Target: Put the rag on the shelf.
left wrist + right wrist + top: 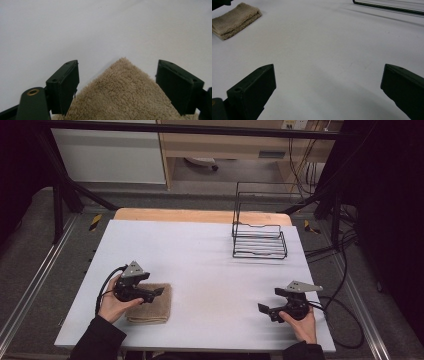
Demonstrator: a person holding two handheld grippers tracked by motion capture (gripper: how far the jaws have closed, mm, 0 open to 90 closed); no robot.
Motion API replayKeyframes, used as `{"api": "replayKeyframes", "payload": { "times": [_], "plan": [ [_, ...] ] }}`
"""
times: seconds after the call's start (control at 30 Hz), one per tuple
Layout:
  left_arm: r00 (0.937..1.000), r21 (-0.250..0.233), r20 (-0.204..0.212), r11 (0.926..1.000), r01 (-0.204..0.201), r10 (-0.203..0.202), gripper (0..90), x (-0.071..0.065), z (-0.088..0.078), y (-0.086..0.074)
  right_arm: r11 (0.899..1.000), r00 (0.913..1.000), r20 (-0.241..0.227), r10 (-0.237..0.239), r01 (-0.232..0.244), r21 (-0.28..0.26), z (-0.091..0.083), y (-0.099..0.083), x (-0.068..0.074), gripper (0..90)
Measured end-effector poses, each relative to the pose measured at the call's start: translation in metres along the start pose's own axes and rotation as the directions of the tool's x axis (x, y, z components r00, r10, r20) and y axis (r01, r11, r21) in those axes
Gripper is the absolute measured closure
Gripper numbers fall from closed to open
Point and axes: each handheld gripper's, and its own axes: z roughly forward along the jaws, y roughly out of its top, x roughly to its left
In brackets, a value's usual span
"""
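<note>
Hovering right over the folded tan towel [150, 303], the left gripper [159, 291] has its jaws spread wide, one either side of a towel corner, pads not pressing on it, so nothing's actually held. The towel lies flat on the white table [200, 255], near the front left edge. Over on the other side, the right gripper [262, 308] sits low by the front right corner, jaws wide apart with just bare tabletop between them. A black wire rack [259, 242] stands at the far right, well apart from both.
</note>
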Motion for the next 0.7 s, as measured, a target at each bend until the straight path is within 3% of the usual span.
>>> {"api": "replayKeyframes", "payload": {
  "times": [0.23, 0.53, 0.7],
  "plan": [
    [0.9994, 0.038, -0.023, 0.9989, -0.026, 0.027, 30.7, 0.001, 0.016, 0.009, 1.0, 1.0, 0.001, -0.001, 0.001, 0.004, 0.001, 0.0, 0.0, 0.5],
    [0.9993, 0.089, 0.034, 0.9958, -0.02, 0.017, 46.2, -0.001, 0.038, 0.011, 1.0, 1.0, -0.002, -0.003, 0.003, 0.012, 0.002, 0.0, 0.0, 0.5],
    [0.9978, 0.137, 0.059, 0.9898, -0.038, 0.03, 56.5, -0.002, 0.048, 0.009, 1.0, 1.0, -0.003, -0.004, 0.004, 0.013, 0.001, 0.0, 0.0, 0.5]
  ]
}}
